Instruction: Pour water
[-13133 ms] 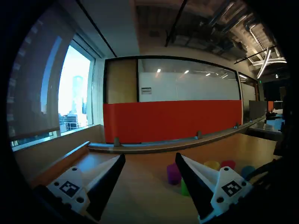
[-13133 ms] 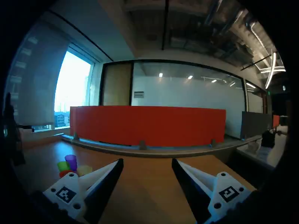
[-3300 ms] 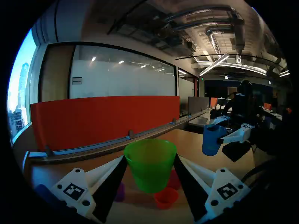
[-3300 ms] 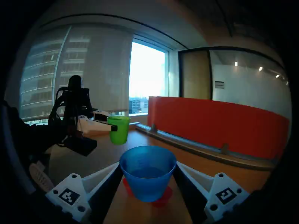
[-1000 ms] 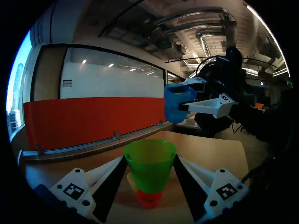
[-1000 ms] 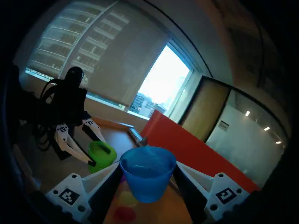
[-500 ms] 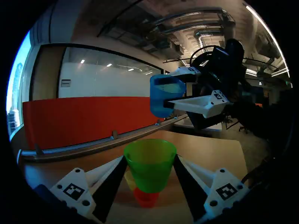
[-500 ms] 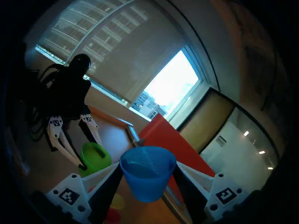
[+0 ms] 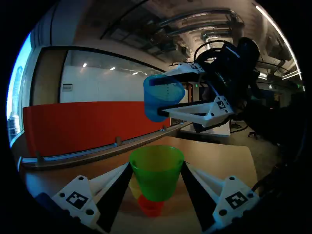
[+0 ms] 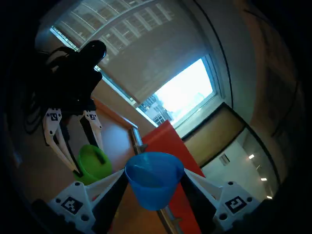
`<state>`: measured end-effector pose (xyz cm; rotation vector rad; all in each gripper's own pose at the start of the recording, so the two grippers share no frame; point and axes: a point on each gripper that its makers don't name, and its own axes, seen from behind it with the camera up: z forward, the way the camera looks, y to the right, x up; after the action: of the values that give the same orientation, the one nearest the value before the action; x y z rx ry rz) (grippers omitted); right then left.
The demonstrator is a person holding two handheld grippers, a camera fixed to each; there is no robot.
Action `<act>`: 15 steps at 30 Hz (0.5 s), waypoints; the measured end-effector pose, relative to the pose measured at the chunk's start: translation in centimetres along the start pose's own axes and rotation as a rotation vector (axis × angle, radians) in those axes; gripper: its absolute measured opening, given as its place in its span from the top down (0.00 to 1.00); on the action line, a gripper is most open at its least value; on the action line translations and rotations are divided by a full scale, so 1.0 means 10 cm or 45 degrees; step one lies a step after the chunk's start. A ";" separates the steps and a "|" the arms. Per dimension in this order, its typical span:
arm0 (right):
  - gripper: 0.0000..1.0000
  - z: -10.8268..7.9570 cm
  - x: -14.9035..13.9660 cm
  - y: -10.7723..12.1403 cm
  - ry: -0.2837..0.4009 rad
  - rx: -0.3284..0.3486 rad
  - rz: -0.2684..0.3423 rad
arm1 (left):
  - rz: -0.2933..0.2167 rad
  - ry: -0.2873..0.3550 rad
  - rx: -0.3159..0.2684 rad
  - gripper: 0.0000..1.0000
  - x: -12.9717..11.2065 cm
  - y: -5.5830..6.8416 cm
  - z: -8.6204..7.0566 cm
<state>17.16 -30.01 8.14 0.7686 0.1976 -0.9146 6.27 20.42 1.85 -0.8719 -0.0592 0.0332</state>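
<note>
Left gripper view: the left gripper (image 9: 156,167) clamps an upright green cup (image 9: 156,180) above the table (image 9: 220,156). Upper right, the blue cup (image 9: 163,97) has swung nearer and tipped further.

Right gripper view: the right gripper (image 10: 154,171) grips the blue cup, now steeper, with the green cup at lower left. Pouring looks imminent.

Four cups are in sight: one green cup (image 9: 156,171), one blue cup (image 9: 162,95), one red cup (image 9: 150,206) and one yellow cup (image 9: 135,189). There are two grippers, the left gripper (image 9: 156,164) and the right gripper (image 10: 154,171), each carrying a single cup between its jaws — so two cups are held and two stand on the one wooden worktop (image 9: 218,156). One red partition (image 9: 85,124) runs along the far edge of that worktop.
</note>
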 end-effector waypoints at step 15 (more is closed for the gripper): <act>0.09 0.09 0.06 0.02 -0.019 -0.009 -0.219 | 0.008 0.001 -0.022 0.14 0.06 0.09 0.02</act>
<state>17.54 -30.89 8.64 0.7457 0.2564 -1.0816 6.81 21.17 1.32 -0.8894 -0.0559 0.0380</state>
